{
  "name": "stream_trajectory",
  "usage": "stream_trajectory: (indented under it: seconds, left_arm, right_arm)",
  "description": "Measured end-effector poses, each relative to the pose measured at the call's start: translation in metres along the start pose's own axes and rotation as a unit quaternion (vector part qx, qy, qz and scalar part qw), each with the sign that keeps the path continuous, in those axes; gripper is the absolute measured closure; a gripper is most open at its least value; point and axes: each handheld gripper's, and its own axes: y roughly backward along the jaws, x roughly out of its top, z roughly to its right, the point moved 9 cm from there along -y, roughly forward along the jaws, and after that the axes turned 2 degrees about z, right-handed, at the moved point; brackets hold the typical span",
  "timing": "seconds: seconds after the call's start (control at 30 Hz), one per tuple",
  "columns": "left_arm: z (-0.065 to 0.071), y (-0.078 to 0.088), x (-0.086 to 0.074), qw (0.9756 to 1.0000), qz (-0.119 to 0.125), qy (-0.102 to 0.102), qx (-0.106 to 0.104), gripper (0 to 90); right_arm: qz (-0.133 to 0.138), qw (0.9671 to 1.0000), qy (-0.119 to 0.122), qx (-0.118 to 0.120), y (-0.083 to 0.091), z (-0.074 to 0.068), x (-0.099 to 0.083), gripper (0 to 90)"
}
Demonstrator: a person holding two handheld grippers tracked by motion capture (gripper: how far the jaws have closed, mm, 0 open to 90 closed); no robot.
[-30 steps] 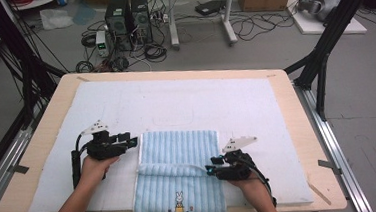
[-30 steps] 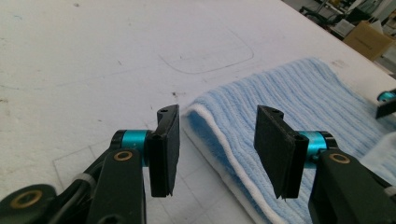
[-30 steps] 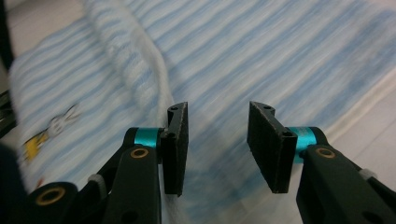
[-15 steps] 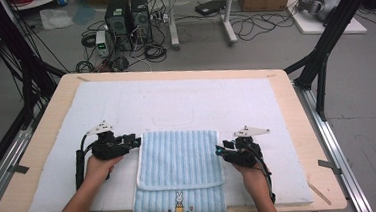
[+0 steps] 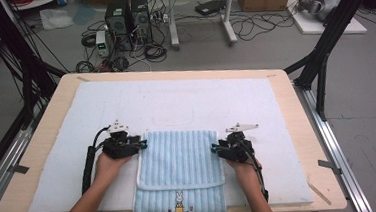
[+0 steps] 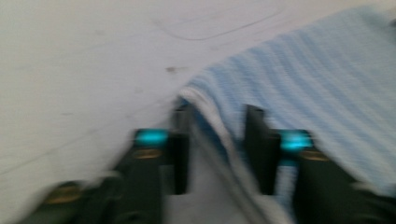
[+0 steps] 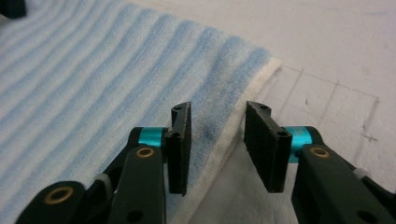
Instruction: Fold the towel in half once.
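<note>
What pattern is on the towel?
Light blue and white stripes on the towel, with a small rabbit near its front edge; clearest in the high view.

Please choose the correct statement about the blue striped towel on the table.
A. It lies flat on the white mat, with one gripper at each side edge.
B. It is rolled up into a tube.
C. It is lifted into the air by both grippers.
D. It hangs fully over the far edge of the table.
A: the towel lies spread on the white mat, with the left gripper at its left edge and the right gripper at its right edge.
</note>
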Motion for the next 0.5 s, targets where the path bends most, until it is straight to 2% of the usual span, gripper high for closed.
stream_trajectory:
  seconds: [0.03, 0.07, 0.2, 0.23, 0.27, 0.3, 0.33, 0.37, 0.43, 0.5]
  left_arm:
    - [0.0, 0.0, 0.0, 1.0, 0.005, 0.002, 0.001, 50.1]
    - [0.0, 0.0, -0.001, 1.0, 0.005, -0.002, 0.003, 50.5]
    - [0.003, -0.001, -0.001, 0.9995, 0.0, -0.025, 0.018, 55.7]
    - [0.004, -0.001, -0.002, 0.9994, -0.001, -0.032, 0.015, 61.4]
    - [0.008, -0.002, -0.002, 0.9993, -0.002, -0.038, -0.007, 70.2]
    - [0.011, -0.002, -0.002, 0.999, -0.004, -0.044, -0.007, 84.2]
    - [0.012, -0.002, -0.002, 0.9987, -0.007, -0.05, -0.003, 85.3]
    - [0.012, -0.003, -0.002, 0.9992, -0.004, -0.04, -0.005, 86.0]
    - [0.009, -0.004, -0.001, 0.9997, -0.005, -0.01, -0.022, 86.6]
    - [0.004, -0.006, 0.004, 0.9996, -0.005, -0.001, -0.027, 86.6]
  right_arm:
    - [-0.003, 0.9998, 0.015, -0.01, -0.001, -0.002, 0.0, 60.3]
    - [-0.005, 0.9997, 0.019, -0.015, -0.001, -0.002, 0.0, 60.7]
    - [-0.007, 0.9995, 0.019, -0.024, -0.001, -0.001, 0.0, 68.2]
    - [-0.008, 0.9995, 0.02, -0.024, 0.0, -0.001, -0.001, 72.9]
    - [-0.009, 0.9995, 0.021, -0.02, 0.0, -0.002, -0.001, 79.6]
    - [-0.01, 0.9996, 0.023, -0.011, 0.0, -0.005, -0.001, 83.5]
    - [-0.011, 0.9993, 0.031, -0.016, -0.001, -0.006, -0.001, 84.4]
    - [-0.011, 0.9991, 0.037, -0.017, -0.001, -0.007, -0.001, 84.9]
    - [-0.011, 0.9996, 0.026, -0.003, -0.001, -0.006, -0.001, 85.5]
    - [-0.007, 0.9995, 0.032, 0.001, -0.002, -0.002, 0.002, 85.9]
